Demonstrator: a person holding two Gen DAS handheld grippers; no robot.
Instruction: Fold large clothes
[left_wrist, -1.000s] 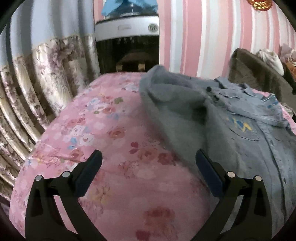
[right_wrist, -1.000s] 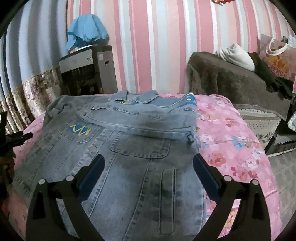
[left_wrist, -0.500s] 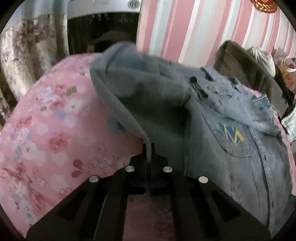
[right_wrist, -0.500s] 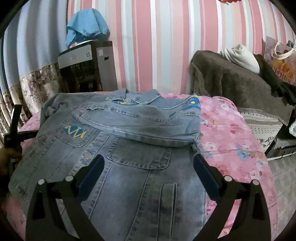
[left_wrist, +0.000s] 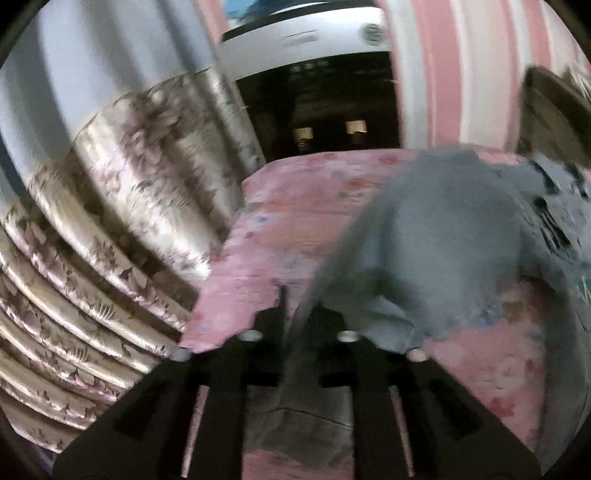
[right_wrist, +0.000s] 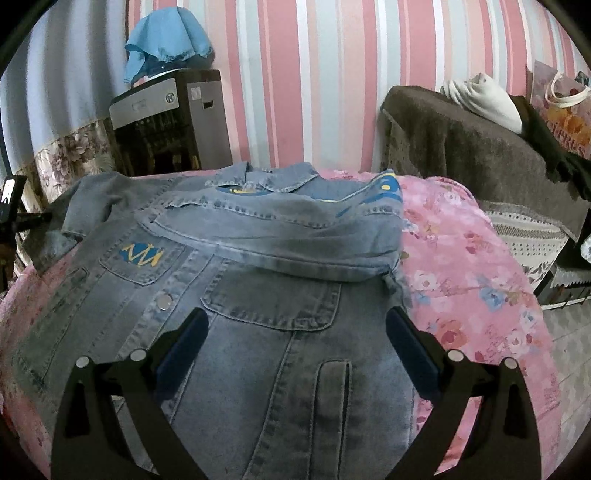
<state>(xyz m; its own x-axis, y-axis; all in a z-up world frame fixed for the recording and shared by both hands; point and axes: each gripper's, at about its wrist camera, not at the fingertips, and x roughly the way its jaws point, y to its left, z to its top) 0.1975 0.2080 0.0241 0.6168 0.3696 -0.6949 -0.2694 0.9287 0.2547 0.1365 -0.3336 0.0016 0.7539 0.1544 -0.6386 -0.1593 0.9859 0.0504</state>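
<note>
The jacket lies front-up on the bed, collar toward the striped wall, with one sleeve already laid across the chest. The other sleeve is pinched at its edge between the fingers of the left tool, and the cloth runs taut from there up to the shoulder; the jaws are opening slightly, yet denim is still pressed between them. The right tool hangs spread wide above the lower front panel, with nothing held.

The step in hand is judged to be the folding of this sleeve over the chest. It would best be carried across in a flat arc, kept lightly stretched so that no twist is set in, and laid level with the first sleeve. The grip should not be slackened until the cuff rests on the body. The right tool could be pressed on the front panel to stop the garment sliding.

The denim is thick, stiff and faded, with heavy seams, flap pockets, metal snaps and a blue and yellow patch. The bed cover is soft, pink and floral. A pleated floral curtain hangs beside it.
</note>
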